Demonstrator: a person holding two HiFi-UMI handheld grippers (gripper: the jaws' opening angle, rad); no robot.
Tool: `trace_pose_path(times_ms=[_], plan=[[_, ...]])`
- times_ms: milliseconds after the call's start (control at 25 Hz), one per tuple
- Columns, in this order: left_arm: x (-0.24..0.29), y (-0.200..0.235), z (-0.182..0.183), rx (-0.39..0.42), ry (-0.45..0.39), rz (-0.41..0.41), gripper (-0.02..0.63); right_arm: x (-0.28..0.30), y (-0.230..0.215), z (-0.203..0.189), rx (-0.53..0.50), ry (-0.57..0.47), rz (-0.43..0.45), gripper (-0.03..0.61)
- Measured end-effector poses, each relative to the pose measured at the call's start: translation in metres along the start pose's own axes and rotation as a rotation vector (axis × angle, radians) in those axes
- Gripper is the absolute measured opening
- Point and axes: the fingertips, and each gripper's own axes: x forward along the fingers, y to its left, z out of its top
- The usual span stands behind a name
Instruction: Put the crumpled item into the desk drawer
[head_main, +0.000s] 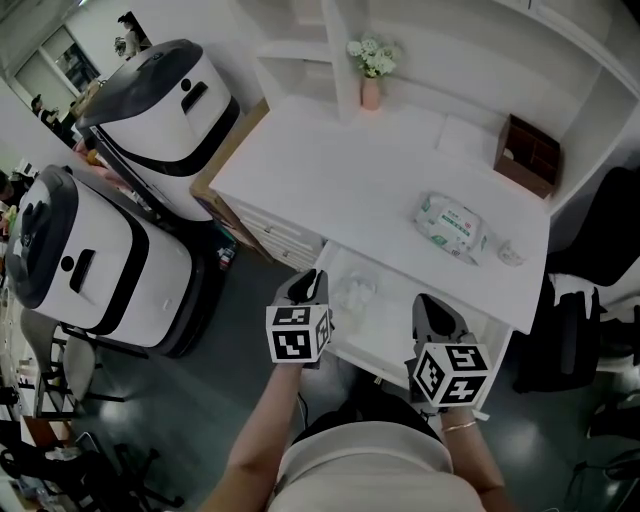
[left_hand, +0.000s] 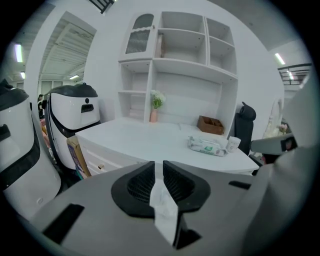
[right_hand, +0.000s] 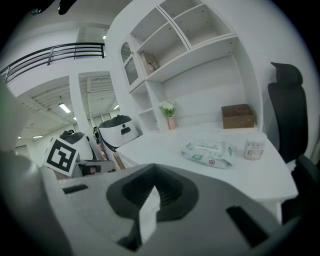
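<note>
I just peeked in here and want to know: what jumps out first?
The big white-and-black machine and its twin, both left of the white desk. Then the black-and-white marker cubes on the left gripper and right gripper, near the open drawer.

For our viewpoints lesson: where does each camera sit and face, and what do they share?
Head view: on the person's head, facing steeply down at desk and open drawer; left gripper, right gripper, forearms show.
Left gripper view: on that gripper, facing the shelves; its jaws show.
Right gripper view: on that gripper, facing the desk; its jaws show.
All share the wipes pack.
</note>
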Motion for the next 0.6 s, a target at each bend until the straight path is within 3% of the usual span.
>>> trace_pose_path(times_ms=[600], plan=[[-0.057, 0.018, 0.015, -0.008, -0.154, 0.053, 0.0, 0.0, 0.019, 0.003, -0.036, -0.002, 0.035, 0.002]])
